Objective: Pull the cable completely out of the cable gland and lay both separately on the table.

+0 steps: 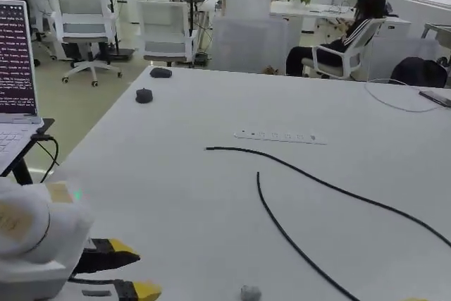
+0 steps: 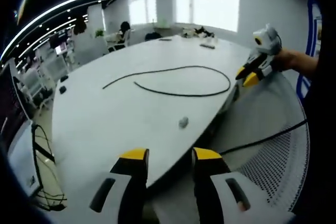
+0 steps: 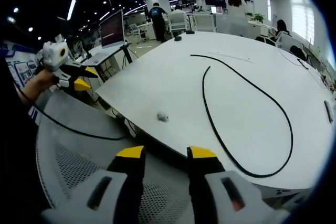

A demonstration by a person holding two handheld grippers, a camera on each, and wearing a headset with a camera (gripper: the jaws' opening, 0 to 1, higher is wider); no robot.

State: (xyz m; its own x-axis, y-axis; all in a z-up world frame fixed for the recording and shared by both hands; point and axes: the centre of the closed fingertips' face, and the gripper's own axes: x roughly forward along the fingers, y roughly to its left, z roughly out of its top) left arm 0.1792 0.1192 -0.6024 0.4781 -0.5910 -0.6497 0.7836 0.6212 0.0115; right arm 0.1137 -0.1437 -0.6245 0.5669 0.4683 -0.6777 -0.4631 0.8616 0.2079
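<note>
One cable [image 1: 338, 188] looped on desk [image 1: 176, 195]; one gland [image 1: 249, 292] apart, near the edge, where a nudge could roll it off; left claw [image 2: 167, 156], right claw [image 3: 166, 153] part-open, empty

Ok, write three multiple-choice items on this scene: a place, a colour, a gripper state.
1. Where does the cable gland lie?
A) on the table near its edge, apart from the cable
B) threaded on the cable
C) in a gripper
2. What colour is the cable?
A) white
B) black
C) red
3. The left gripper and right gripper are:
A) both open, empty
B) both shut on the cable
C) holding the gland
Key: 1 A, it sits alone on the top; 2 B, a black loop; 3 A, both jaw pairs stand apart with nothing between.
</note>
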